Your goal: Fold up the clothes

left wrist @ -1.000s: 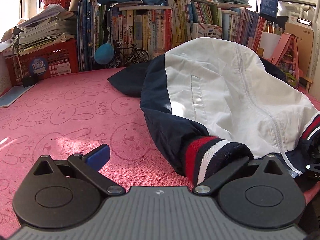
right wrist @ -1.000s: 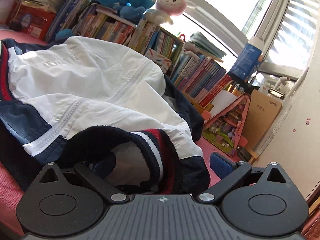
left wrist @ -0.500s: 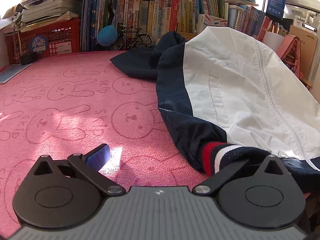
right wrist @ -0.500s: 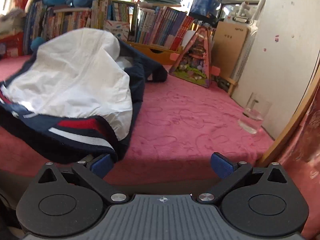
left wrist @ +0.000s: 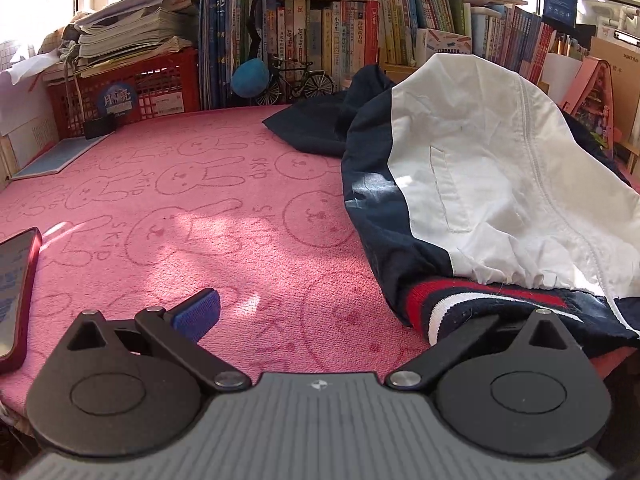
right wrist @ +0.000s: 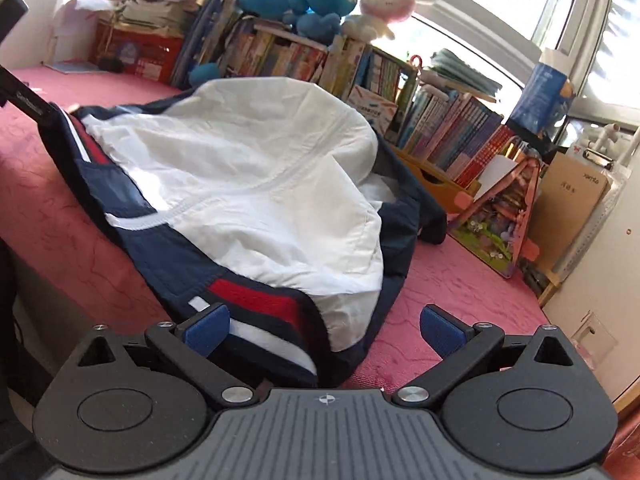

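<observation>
A white and navy jacket [left wrist: 480, 168] lies heaped on the pink rabbit-print blanket [left wrist: 180, 208]. Its red, white and navy striped hem [left wrist: 472, 300] lies flat at the near edge. My left gripper [left wrist: 340, 316] is open; the left blue pad [left wrist: 198, 314] rests over bare blanket, and the right finger is hidden under the hem. In the right wrist view the same jacket [right wrist: 248, 168] spreads ahead. My right gripper [right wrist: 324, 332] is open, and the striped hem [right wrist: 260, 304] lies between its blue pads [right wrist: 208, 330], untouched by the right-hand one.
A phone in a red case [left wrist: 16, 296] lies at the blanket's near left. A red crate [left wrist: 132, 92], rows of books [left wrist: 320, 40] and a toy bicycle [left wrist: 296, 80] line the back. A pink toy house [right wrist: 496, 232] and cardboard box [right wrist: 572, 208] stand right.
The left gripper has lowered and drawn back, and the hem now lies flat instead of hanging lifted. The right gripper has swung back left toward the jacket. Both stayed open.
</observation>
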